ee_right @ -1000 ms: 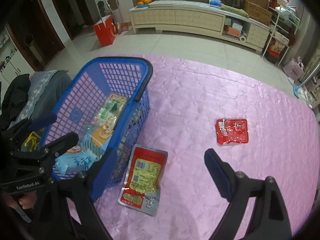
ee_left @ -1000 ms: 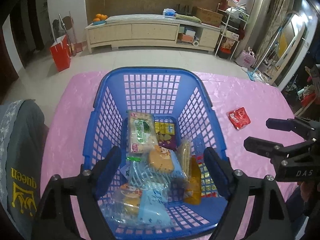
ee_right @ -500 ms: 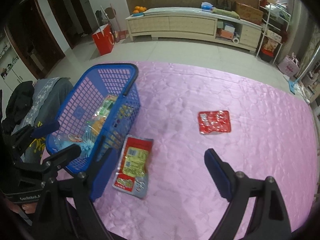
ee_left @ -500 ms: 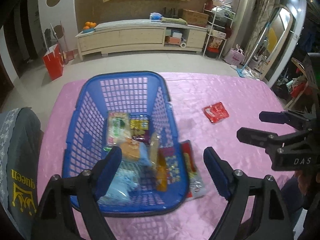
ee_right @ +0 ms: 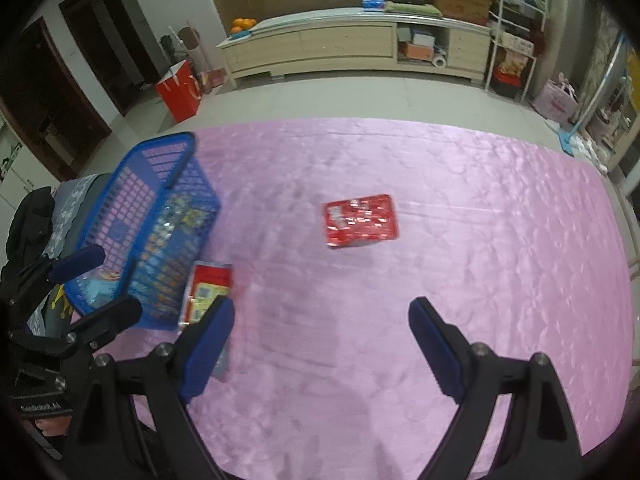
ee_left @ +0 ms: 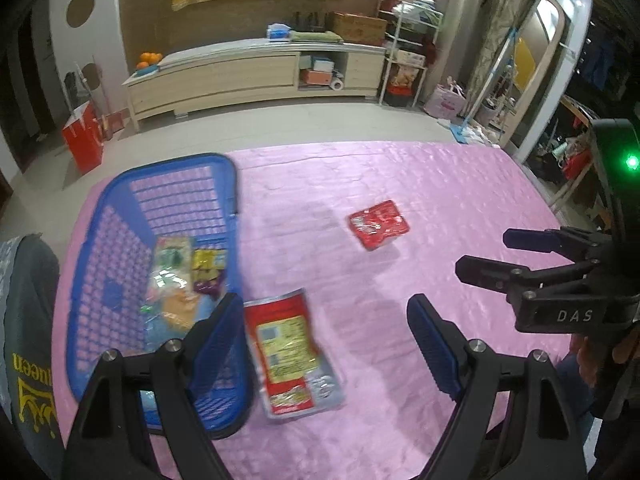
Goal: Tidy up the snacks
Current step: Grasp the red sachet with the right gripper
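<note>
Left gripper (ee_left: 326,336): spread, empty.
Right gripper (ee_right: 320,340): spread, empty.
Blue basket (ee_left: 120,216): nine o'clock, holding snacks.
Red-yellow pouch (ee_left: 290,350): touching the basket's side.
Small red packet (ee_right: 360,221): twelve o'clock, apart on pink cloth (ee_right: 480,240).

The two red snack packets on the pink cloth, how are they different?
The long red and silver pouch with a yellow label lies right beside the blue plastic basket; the small shiny all-red packet lies alone out on the pink tablecloth. The pouch is longer and narrower; the small packet is squarer. Only the pouch has a silver edge and a yellow label. Both lie flat, outside the basket, with no tongs touching them.
</note>
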Tool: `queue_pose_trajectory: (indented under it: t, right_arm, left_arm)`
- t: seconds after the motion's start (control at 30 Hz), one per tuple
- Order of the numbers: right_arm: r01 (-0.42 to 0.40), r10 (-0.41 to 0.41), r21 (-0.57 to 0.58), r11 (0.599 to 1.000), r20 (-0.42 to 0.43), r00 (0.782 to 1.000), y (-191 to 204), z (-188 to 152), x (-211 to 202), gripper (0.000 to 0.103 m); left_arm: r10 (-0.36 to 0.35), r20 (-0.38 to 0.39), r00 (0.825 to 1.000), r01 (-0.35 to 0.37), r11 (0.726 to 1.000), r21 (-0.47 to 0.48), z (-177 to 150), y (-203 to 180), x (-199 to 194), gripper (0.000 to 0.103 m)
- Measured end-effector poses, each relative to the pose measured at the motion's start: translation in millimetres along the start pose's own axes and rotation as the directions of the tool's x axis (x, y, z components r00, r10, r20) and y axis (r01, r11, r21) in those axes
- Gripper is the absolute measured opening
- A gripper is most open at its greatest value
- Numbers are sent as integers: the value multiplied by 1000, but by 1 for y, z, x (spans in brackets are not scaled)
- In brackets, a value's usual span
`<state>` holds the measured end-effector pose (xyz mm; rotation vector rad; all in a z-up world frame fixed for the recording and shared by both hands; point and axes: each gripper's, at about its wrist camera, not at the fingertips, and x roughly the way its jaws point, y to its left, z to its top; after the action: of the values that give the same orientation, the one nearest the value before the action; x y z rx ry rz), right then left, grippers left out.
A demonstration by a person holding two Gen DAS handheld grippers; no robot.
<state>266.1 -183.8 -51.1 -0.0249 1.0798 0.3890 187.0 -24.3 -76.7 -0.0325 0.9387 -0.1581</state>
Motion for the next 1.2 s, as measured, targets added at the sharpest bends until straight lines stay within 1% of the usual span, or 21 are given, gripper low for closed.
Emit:
queue_pose_trajectory:
  t: [0.17,0.37,0.43,0.5,0.57,0.67,0.73,0.8,0.83,0.87,0.9,0.97,1.0,1.07,1.1,1.2]
  right_arm:
    - [-1,1,21,1000,-16,1000,-31,9,15,91]
    - [-50,50,3,999,-84,995,-56,26,59,91]
    - [-78,74,-43,996,-94,993,-59,30,73,91]
    - [-111,99,-125,986,-96,990,-58,33,86,91]
    - [-108,91,-203,973,-93,992,-56,35,101,91]
    - [-94,68,-289,953,-97,993,-52,39,121,91]
    - [-85,59,-334,939,-86,995,-51,42,129,91]
    - [-83,60,-418,905,-68,996,-45,44,134,91]
    - [-76,59,-479,875,-50,997,-41,44,134,91]
    - [-64,53,-539,840,-35,998,-37,43,135,91]
    - [-43,45,-615,787,-12,999,-31,41,136,91]
    - [-24,39,-704,710,6,999,-24,40,140,91]
    - [-19,40,-732,681,11,999,-22,39,143,91]
    - [-32,51,-772,635,1,999,-21,42,149,91]
    - [-62,66,-786,616,-28,997,-20,44,154,91]
    - [-99,64,-806,583,-76,995,-21,53,170,91]
  left_arm:
    - [-9,-27,1000,10,1000,24,11,-25,26,82]
    - [12,-57,998,-10,1000,29,16,-43,60,82]
    - [19,-66,998,-18,1000,17,15,-43,68,82]
    - [42,-76,996,-42,999,13,10,-45,76,82]
    - [77,-75,994,-78,997,1,5,-44,82,82]
    - [122,-80,989,-126,991,-53,-9,-38,92,82]
    - [150,-89,985,-157,984,-85,-13,-32,101,82]
    - [176,-96,980,-188,974,-125,-14,-25,114,82]
    - [180,-100,979,-193,971,-143,-14,-22,120,82]
    - [179,-103,978,-193,970,-150,-14,-21,124,82]
    - [178,-108,978,-194,968,-158,-13,-18,128,82]
    - [179,-107,978,-196,965,-174,-12,-17,134,82]
    - [178,-104,979,-194,965,-177,-12,-16,136,82]
    - [176,-105,979,-193,964,-183,-9,-16,144,82]
    - [175,-108,979,-192,964,-182,-7,-16,147,82]
    - [171,-107,979,-188,967,-173,-2,-16,152,82]
